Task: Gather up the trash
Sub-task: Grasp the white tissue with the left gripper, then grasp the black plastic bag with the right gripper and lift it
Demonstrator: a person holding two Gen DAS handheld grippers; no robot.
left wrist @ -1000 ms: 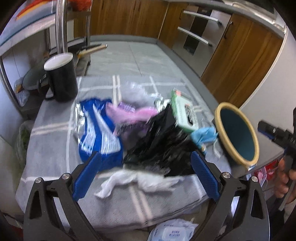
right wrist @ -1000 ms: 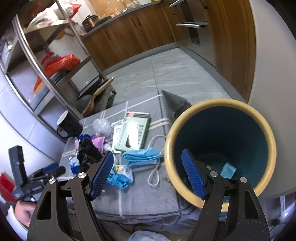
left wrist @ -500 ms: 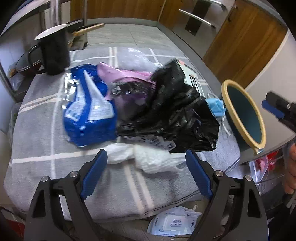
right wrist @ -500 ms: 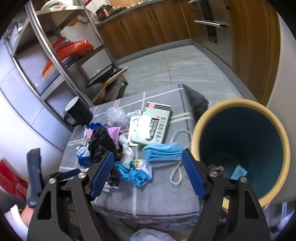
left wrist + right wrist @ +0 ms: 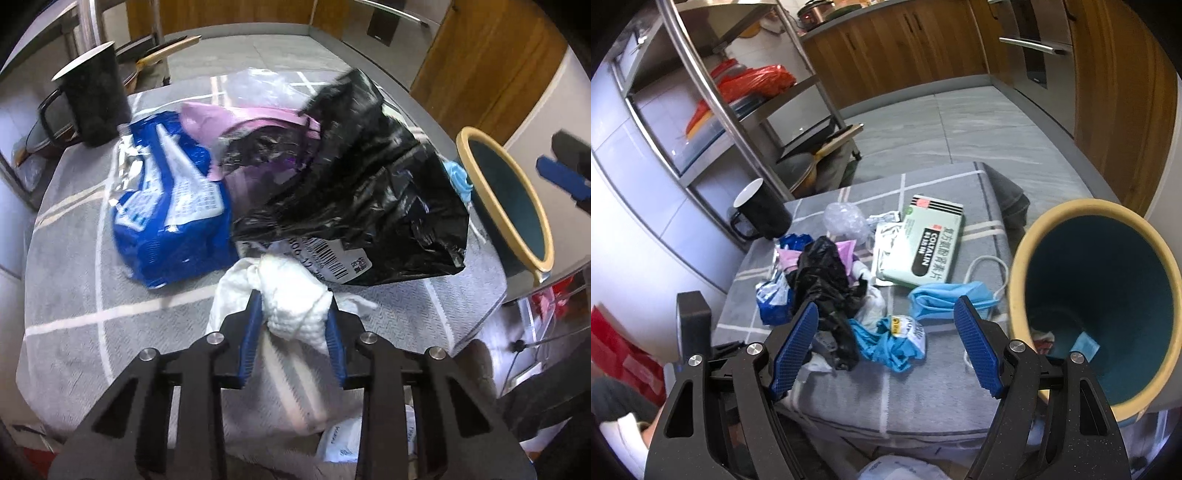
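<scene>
My left gripper (image 5: 293, 314) is closing, and its blue pads press on a crumpled white tissue (image 5: 280, 277) at the near edge of the trash pile. Behind the tissue lie a black plastic bag (image 5: 354, 192), a blue snack packet (image 5: 166, 221) and a pink bag (image 5: 251, 114). A yellow-rimmed teal bin (image 5: 1019, 266) stands at the right with a few scraps inside. My right gripper (image 5: 886, 302) hangs open above a blue-and-white wrapper (image 5: 890, 339), with nothing between its fingers. A blue face mask (image 5: 945, 299) and a green medicine box (image 5: 923, 243) lie further back.
The trash sits on a grey checked cloth (image 5: 74, 295) over a small table. A black mug (image 5: 761, 214) stands at the far left corner. A white cable (image 5: 982, 266) lies by the bin. A steel shelf rack (image 5: 738, 122) stands behind, and a wipes pack (image 5: 343, 439) lies on the floor.
My left gripper came down onto the white tissue and its jaws closed around it. My right gripper swung left, away from the bin and over the pile.
</scene>
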